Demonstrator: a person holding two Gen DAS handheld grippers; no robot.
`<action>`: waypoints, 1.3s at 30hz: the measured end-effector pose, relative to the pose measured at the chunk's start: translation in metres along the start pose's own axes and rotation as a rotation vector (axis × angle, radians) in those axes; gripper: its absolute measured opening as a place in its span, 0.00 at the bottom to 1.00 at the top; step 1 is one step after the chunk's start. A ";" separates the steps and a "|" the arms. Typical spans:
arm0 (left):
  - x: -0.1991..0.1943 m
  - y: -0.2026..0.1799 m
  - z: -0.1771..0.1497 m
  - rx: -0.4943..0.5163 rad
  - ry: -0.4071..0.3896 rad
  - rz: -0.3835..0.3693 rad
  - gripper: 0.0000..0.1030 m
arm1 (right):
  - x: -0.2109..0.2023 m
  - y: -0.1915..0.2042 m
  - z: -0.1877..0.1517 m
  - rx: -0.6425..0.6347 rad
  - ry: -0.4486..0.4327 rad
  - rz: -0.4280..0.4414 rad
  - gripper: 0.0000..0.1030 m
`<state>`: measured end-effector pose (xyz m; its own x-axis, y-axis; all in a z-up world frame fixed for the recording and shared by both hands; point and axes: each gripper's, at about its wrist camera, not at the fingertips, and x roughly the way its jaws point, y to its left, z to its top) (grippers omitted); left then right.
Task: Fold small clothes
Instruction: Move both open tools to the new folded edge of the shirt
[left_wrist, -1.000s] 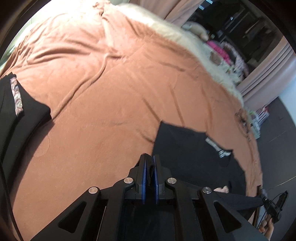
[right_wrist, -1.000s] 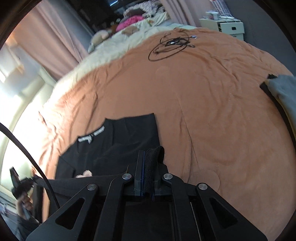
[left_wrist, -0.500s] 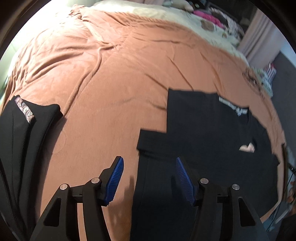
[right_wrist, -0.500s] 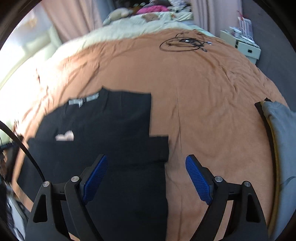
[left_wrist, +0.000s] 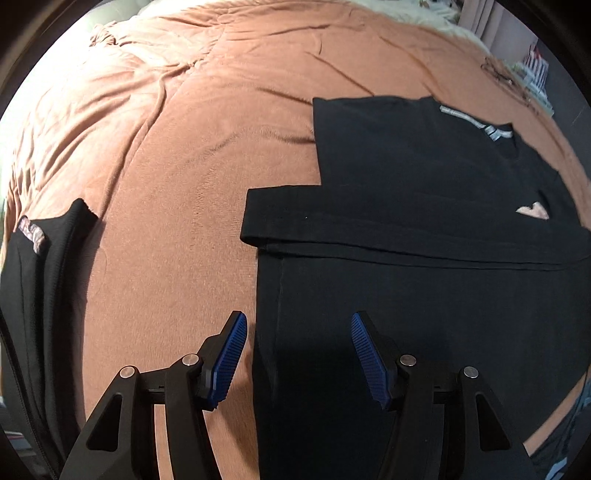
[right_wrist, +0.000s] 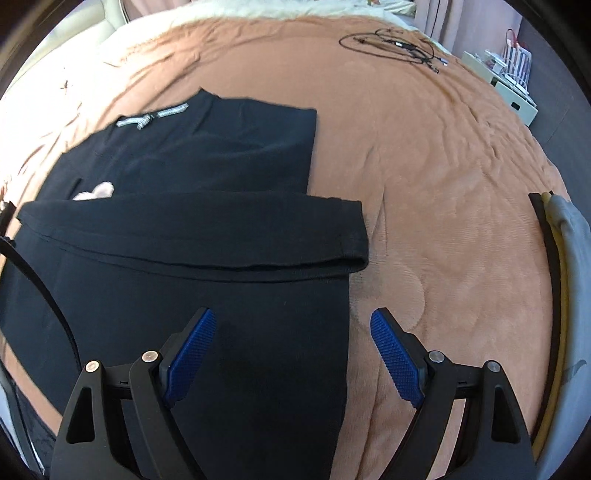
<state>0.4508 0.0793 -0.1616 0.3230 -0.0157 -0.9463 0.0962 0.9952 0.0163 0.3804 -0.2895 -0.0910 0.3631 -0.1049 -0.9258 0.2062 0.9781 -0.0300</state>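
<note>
Black T-shirt (left_wrist: 424, 229): plain black, with a white-and-grey patterned neck label (left_wrist: 476, 123) and a small pale pink patch (left_wrist: 533, 212). Bedspread (left_wrist: 192, 140): plain terracotta orange. Folded garment (left_wrist: 40, 295) at left edge: black, with a mottled pink-brown band. Stacked clothes (right_wrist: 565, 266) at right edge: grey, yellow, black. Cables (right_wrist: 399, 42): black. Left tongs (left_wrist: 297, 354) and right tongs (right_wrist: 291, 354): black frames, blue ribbed pads.

Left gripper (left_wrist: 298, 350): black angular frame, ridged blue pads (left_wrist: 228, 360), silver screws. Right gripper (right_wrist: 291, 350) same build, dotted blue pads (right_wrist: 397, 360).
</note>
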 end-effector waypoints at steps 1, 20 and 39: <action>0.005 -0.001 0.003 0.003 0.005 0.010 0.59 | 0.004 0.000 0.003 0.002 0.009 -0.009 0.83; 0.046 -0.001 0.088 -0.031 -0.060 0.078 0.61 | 0.064 -0.005 0.091 0.027 -0.011 -0.084 0.83; 0.034 0.012 0.097 -0.148 -0.138 -0.074 0.44 | 0.047 -0.059 0.078 0.157 -0.100 0.105 0.57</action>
<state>0.5543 0.0810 -0.1626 0.4474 -0.0917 -0.8896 -0.0121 0.9940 -0.1086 0.4564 -0.3662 -0.1032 0.4763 -0.0292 -0.8788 0.2986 0.9454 0.1304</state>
